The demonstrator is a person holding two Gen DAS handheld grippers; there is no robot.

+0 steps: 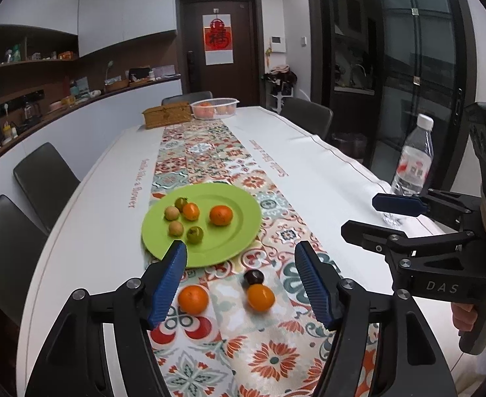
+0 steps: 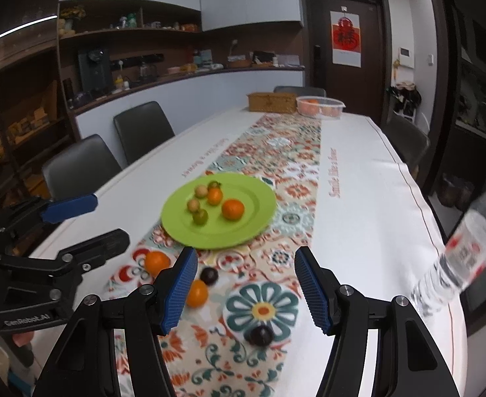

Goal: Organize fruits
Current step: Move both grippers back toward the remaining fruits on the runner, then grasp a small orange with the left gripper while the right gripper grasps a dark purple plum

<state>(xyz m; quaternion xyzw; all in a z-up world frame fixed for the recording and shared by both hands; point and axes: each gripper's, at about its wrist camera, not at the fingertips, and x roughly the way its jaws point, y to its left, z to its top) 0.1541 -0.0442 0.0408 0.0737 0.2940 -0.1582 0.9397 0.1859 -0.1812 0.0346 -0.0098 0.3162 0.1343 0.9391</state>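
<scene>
Left gripper [image 1: 241,278] gapes with nothing between its blue pads, hanging over the patterned runner [image 1: 210,152] just short of the green plate [image 1: 243,231]; right gripper [image 2: 246,284] likewise unclenched and empty, on the same side of the plate; no fruit held by either. Six fruits already sit on the plate: two orange ones, two pale, two greenish. Loose fruit lies on the runner on the near side of the plate: a mandarin [image 1: 193,298], a smaller orange fruit [image 1: 260,296] touching a dark plum-like fruit [image 1: 254,277], and a second dark fruit [image 2: 260,334] nearer still, under the right gripper. Judged step: picking up a loose fruit to carry to the plate; best to straddle one fruit alone, pads at its widest girth, closing gently since round fruit rolls and bruises; the touching pair wants an approach from the free side. Legible writing: "DAS" on the right gripper body, "GenRobot.AI" on the left; "Smile like a flower" along the tablecloth [image 2: 359,198] beside the plate; a red character on the poster [image 1: 218,38] on the door far beyond the plate; the water bottle [image 1: 413,158] label unreadable.
</scene>
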